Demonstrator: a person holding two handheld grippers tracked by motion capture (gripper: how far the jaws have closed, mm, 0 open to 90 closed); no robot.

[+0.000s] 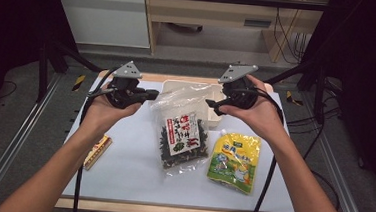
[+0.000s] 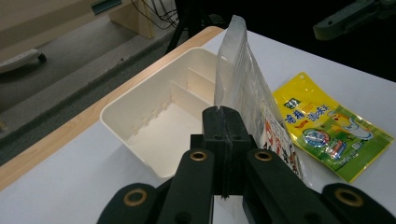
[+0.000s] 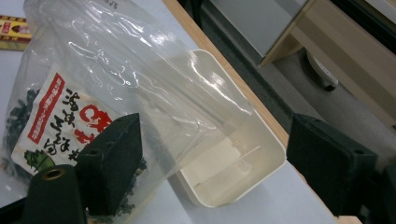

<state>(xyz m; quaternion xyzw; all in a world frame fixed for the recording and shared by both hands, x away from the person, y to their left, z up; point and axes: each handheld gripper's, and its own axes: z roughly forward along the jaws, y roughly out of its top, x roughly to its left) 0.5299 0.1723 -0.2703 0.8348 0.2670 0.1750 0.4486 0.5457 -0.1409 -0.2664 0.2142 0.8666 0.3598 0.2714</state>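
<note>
Holding the seaweed bag [image 1: 181,130] by one top corner: left gripper [image 2: 223,122] jaws pinched together on the clear film, bag rising just past the fingertips. Right gripper [image 3: 212,154] jaws spread wide, film lying between them, not yet gripped. Bin [image 2: 154,116] sits right behind the bag, beyond both sets of fingers.

Risks: single-corner pinch on slick film could slip, and the bag would swing and drop short of the bin. Right jaws closing on loose film may just crumple it.

Bag's lower half is cut off in both gripper views; bin dividers blurred through the plastic.
</note>
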